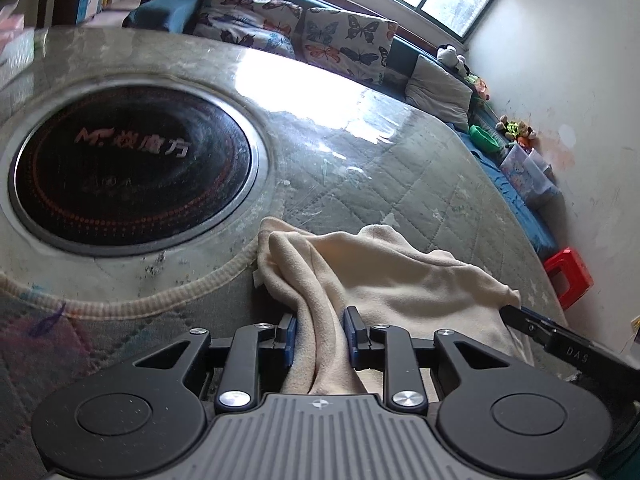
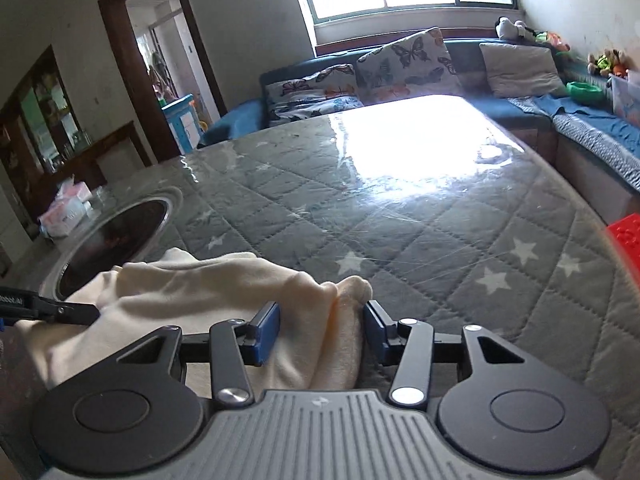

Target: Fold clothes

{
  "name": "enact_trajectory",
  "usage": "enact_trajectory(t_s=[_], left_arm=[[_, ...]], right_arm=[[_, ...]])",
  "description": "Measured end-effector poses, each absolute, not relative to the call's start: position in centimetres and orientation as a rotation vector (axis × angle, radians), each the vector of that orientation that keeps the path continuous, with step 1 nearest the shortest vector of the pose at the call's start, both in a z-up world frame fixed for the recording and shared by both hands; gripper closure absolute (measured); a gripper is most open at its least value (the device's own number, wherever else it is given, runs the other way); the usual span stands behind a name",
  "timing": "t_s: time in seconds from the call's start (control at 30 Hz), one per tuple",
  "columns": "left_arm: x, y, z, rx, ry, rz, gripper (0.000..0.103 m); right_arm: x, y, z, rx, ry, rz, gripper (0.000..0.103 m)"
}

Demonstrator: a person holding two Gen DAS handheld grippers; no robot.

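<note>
A cream fleece garment (image 1: 392, 276) lies bunched on the near part of the quilted grey table cover (image 1: 380, 168). My left gripper (image 1: 320, 332) is shut on a thick fold of it, which fills the narrow gap between the blue pads (image 1: 290, 336). In the right wrist view the same garment (image 2: 208, 284) runs leftward, and my right gripper (image 2: 322, 330) holds its right end, jaws set wider around a fat bunch. Each gripper's black fingertip shows at the edge of the other's view: right fingertip (image 1: 516, 316), left fingertip (image 2: 76, 312).
A round black inset hob (image 1: 132, 172) with a metal rim sits left of the garment. Beyond the table stand a blue sofa with butterfly cushions (image 2: 404, 64) and a red stool (image 1: 568, 276). Tissue packs (image 2: 64, 208) lie at the table's far left.
</note>
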State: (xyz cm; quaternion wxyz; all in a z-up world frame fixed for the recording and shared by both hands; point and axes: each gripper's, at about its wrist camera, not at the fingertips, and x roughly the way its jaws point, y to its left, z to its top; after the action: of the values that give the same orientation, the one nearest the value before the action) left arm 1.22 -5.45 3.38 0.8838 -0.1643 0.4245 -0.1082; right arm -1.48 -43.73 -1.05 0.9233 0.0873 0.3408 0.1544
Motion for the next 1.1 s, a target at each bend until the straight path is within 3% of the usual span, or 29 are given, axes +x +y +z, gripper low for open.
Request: enact_trajectory(t_s=[0.07,0.17,0.8,1.1], left_arm=[[1.2,-6.0,3.8,-0.308,0.871,-0.226,0.080],[1.3,-6.7,4.5,-0.273,0.851,-0.232,0.082],[3.8,-15.9,8.8,-0.150,0.740,-0.405,0.085],[4.5,-19.8,8.1,-0.106,0.765,-0.447,0.085]], right_arm=[[-1.8,-43.7,-0.8,0.188,0.690,0.329,0.085],[-2.2,-43.7,-0.4,0.202,0.674,0.348,0.091],[-5.3,-49.5,7.7,0.139,0.465,0.206,0.092],[-5.9,-52.8,7.7,0.127,0.462,0.121,0.092]])
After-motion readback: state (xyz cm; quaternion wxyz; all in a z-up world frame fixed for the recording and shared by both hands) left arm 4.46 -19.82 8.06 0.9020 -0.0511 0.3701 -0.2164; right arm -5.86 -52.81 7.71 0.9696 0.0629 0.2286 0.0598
